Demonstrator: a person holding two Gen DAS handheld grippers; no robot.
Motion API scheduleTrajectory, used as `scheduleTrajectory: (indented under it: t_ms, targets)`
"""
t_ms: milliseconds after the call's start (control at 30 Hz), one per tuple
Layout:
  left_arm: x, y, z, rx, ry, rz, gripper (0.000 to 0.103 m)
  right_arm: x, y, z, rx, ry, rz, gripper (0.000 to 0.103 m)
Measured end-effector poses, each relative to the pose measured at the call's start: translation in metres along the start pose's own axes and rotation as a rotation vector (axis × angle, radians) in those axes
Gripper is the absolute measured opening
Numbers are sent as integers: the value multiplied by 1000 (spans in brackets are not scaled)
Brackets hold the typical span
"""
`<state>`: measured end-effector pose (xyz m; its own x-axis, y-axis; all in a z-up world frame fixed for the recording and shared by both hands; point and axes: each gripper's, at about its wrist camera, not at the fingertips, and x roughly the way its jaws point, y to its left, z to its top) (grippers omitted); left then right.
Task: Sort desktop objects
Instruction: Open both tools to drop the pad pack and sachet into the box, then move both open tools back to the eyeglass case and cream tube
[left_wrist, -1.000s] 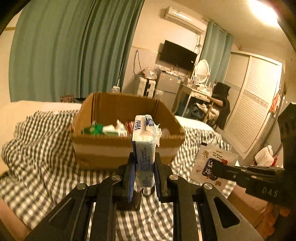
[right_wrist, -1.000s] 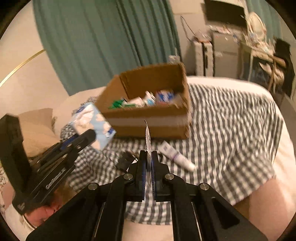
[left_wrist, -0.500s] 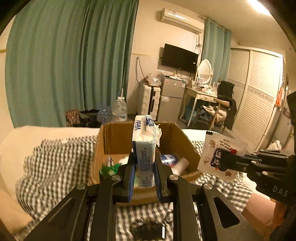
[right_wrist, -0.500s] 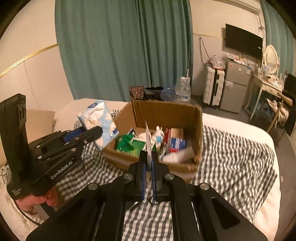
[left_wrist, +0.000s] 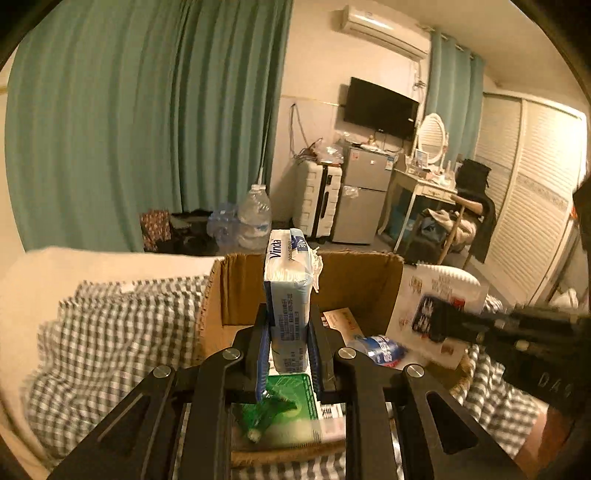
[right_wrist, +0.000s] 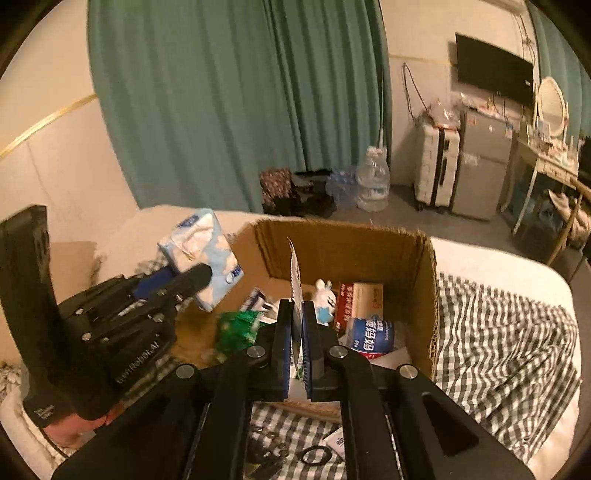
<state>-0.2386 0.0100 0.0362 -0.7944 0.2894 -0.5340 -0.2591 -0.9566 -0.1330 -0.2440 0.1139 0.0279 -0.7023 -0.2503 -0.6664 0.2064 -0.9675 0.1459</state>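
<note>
Right now my left gripper (left_wrist: 288, 345) is clamped on an upright tissue pack (left_wrist: 289, 291), and my right gripper (right_wrist: 297, 332) is pinched tight on a thin printed sachet (right_wrist: 295, 275) held edge-on. Both hang over the open cardboard box (right_wrist: 424, 280), which sits on the bed's checked blanket (right_wrist: 498, 332).

Inside the box I count one green packet (right_wrist: 236, 328), one blue-and-white tube (right_wrist: 371, 334), one red-and-tan carton (right_wrist: 360, 301) and one small white figure (right_wrist: 325, 301); other bits are too blurred to count. On the blanket in front of the box lie one dark ring (right_wrist: 314, 454) and some small items I cannot make out.

I judge the risk to lie in the release. The tissue pack is tall and held only at its lower end, so it may tip and catch the near wall, tumbling outside. The sachet is light and flat; let go too high, it could flutter past the rim. My two grippers are also near each other, so opening both at once could knock one load against the other.
</note>
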Motion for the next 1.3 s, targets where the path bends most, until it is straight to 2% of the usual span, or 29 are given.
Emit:
scheduleTrajectory:
  t_ms: [133,333,367,433,467,500,533,633,767,867,1000,1167,1300]
  targets:
    - [28,4,-7,-47,17,-6,18,30,-22,-5,45,53,8,5]
    - [45,-7,-19,11,47,30,19,47,-37,-2,109,63,42,6]
    - [47,-10,-19,19,55,34,25,45,-39,-2,119,60,37,9]
    - [46,-13,-21,35,80,52,64,39,-42,-4,137,55,18,38]
    - [45,-14,-21,32,91,80,100,32,-44,-5,150,43,8,43]
    - [41,-13,-22,20,84,129,103,26,-46,-5,159,30,7,45]
    - [33,-10,-23,-1,56,147,103,19,-47,-5,166,20,7,45]
    - [15,-3,-20,-68,51,136,103,-7,-50,-3,183,-8,-5,45]
    - [-22,12,-11,-172,-2,122,103,-53,-45,-5,181,-54,-22,45]
    - [-55,14,-9,-204,-42,113,103,-82,-36,-12,163,-85,-35,46]
    - [-90,7,-15,-191,-88,110,103,-113,-26,-37,144,-118,-27,50]
    - [-130,-4,-43,-144,-120,44,103,-129,-8,-72,57,-100,-36,50]
    - [-147,-23,-63,-71,-121,55,103,-135,4,-93,-19,-106,-30,55]
